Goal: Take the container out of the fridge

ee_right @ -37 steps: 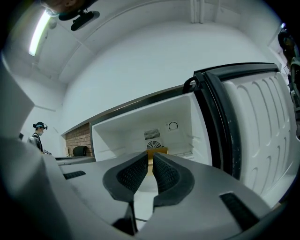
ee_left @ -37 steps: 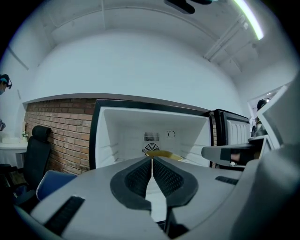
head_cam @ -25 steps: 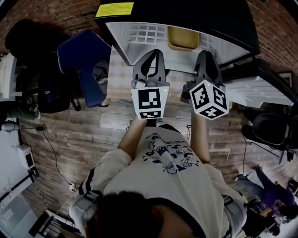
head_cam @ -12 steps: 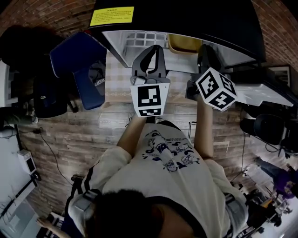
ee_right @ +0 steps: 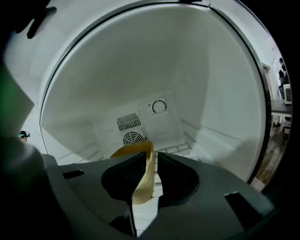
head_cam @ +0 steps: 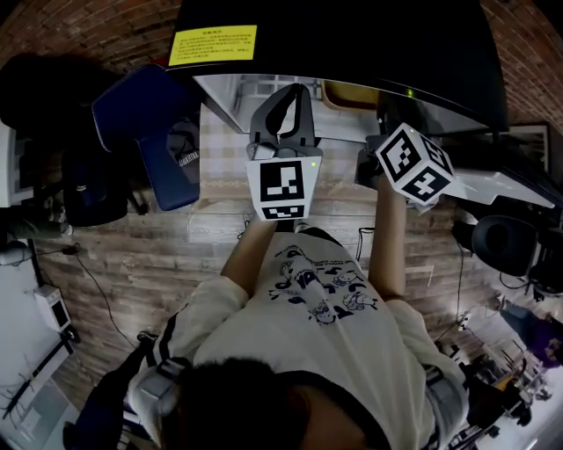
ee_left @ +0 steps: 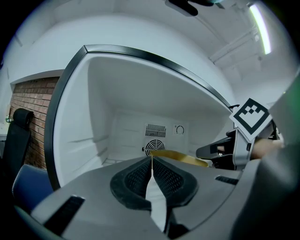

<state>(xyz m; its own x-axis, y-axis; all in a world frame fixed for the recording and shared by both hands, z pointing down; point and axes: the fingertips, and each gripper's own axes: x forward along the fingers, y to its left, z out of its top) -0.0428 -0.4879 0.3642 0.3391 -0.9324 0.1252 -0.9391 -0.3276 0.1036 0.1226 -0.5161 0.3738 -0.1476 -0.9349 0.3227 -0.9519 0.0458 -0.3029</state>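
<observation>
head view and both gripper views, a person (head_cam: 308,352) standing at the open fridge (head_cam: 352,35). the left gripper (ee_left: 152,161) points into the white fridge interior with its two jaws pressed together along their tips and nothing between them; in the head view it is held in front of the opening, its marker cube (head_cam: 282,189) facing up. the right gripper (ee_right: 151,158) reaches further in, its jaws closed to a narrow gap on the upright side wall of the yellow container (ee_right: 140,185), which runs between the pads from the rim downward. the container sits on the fridge floor toward the right side of the compartment, in front of the round fan grille (ee_right: 133,138) on the back wall; a dial (ee_right: 159,107) is mounted above and to the right of the grille. from the left gripper view the container's rim (ee_left: 183,158) appears just beyond the closed tips, with the right gripper beside it at the right. from the head, a strip of the container (head_cam: 352,90) shows under the black fridge top, which carries a yellow label (head_cam: 212,44). a blue chair (head_cam: 145,114) stands left of the fridge on the plank floor (head_cam: 132,255), against a brick wall (head_cam: 88,26).
</observation>
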